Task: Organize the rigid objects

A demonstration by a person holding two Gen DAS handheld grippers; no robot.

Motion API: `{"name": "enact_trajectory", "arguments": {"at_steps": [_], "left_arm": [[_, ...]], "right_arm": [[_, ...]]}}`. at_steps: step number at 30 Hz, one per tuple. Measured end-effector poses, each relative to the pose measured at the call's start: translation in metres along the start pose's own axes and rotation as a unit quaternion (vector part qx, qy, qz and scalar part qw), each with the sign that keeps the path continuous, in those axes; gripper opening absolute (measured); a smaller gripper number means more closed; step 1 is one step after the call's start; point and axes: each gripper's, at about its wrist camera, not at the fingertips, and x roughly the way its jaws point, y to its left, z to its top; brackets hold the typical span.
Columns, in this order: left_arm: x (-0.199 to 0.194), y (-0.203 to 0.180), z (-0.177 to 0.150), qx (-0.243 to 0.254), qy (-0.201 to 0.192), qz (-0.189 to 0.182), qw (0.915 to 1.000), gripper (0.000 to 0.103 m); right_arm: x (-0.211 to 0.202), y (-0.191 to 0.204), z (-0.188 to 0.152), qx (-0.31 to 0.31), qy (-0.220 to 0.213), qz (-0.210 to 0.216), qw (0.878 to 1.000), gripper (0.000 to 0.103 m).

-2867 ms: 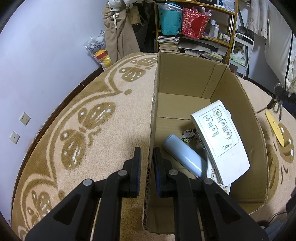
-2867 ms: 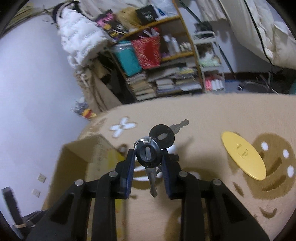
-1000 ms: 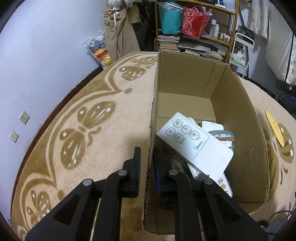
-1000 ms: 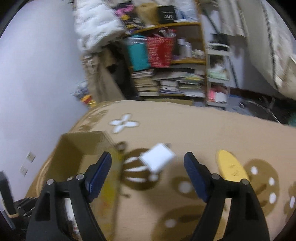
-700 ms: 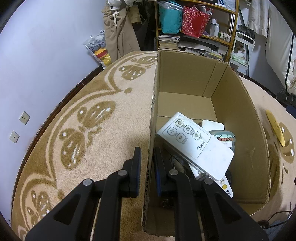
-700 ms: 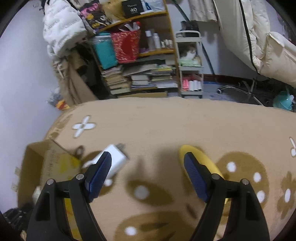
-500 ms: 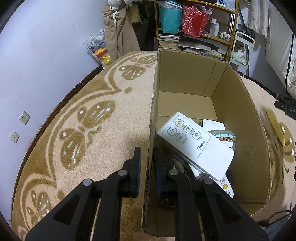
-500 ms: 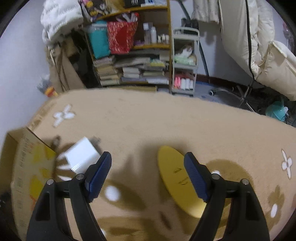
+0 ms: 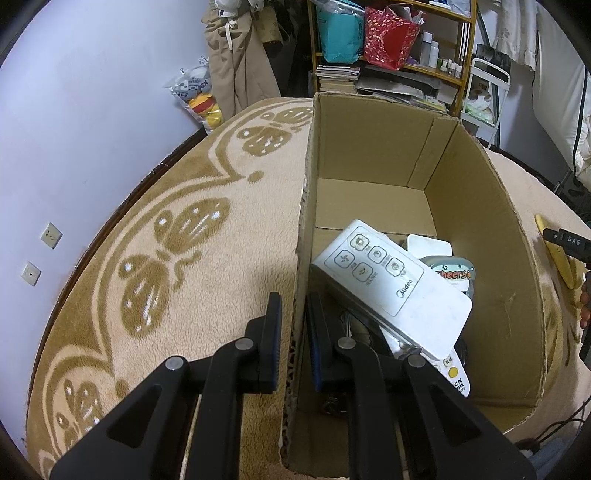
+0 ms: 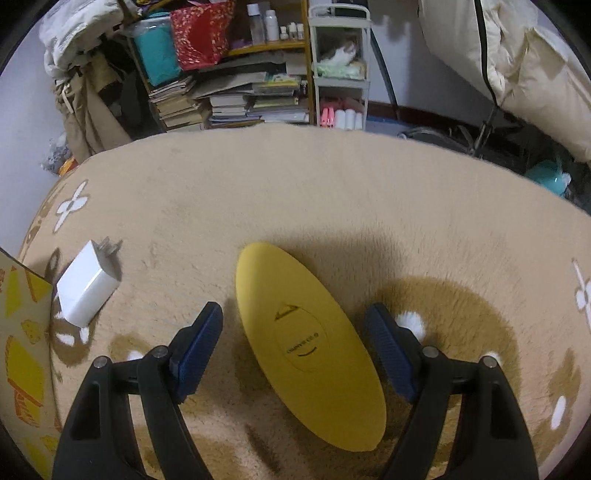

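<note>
My left gripper (image 9: 294, 317) is shut on the left wall of an open cardboard box (image 9: 373, 162). Inside the box lie a white Midea remote (image 9: 391, 291), a second remote (image 9: 452, 373) under it and a round tin (image 9: 454, 271). My right gripper (image 10: 295, 332) is open, its fingers on either side of a flat yellow oval object (image 10: 306, 343) on the carpet, just above it. A white plug charger (image 10: 88, 284) lies on the carpet to the left, next to the box's printed wall (image 10: 18, 343).
The beige patterned carpet (image 10: 332, 192) covers the floor. Cluttered shelves with books, a teal bag and a red bag (image 10: 199, 33) stand at the back. A white cart (image 10: 340, 74) and hanging bedding (image 10: 517, 66) are at the back right.
My right gripper let go of the keys, swung right away from the box and came down over the yellow oval object. The box contents shifted. My left gripper kept still on the box wall.
</note>
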Motion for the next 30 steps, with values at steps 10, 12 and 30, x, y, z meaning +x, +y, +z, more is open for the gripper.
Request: {"name": "enact_trajectory", "arguments": {"at_steps": [10, 12, 30], "left_arm": [[0.001, 0.0, 0.0, -0.001, 0.0, -0.001, 1.0, 0.013], [0.0, 0.0, 0.0, -0.002, 0.0, -0.001, 1.0, 0.013], [-0.001, 0.0, -0.003, -0.005, 0.001, -0.007, 1.0, 0.013]], "right_arm": [[0.007, 0.002, -0.006, -0.021, -0.005, -0.01, 1.0, 0.075], [0.006, 0.005, -0.007, -0.028, -0.006, -0.016, 0.999, 0.073], [-0.026, 0.028, -0.017, -0.016, -0.027, -0.016, 0.999, 0.063]]}}
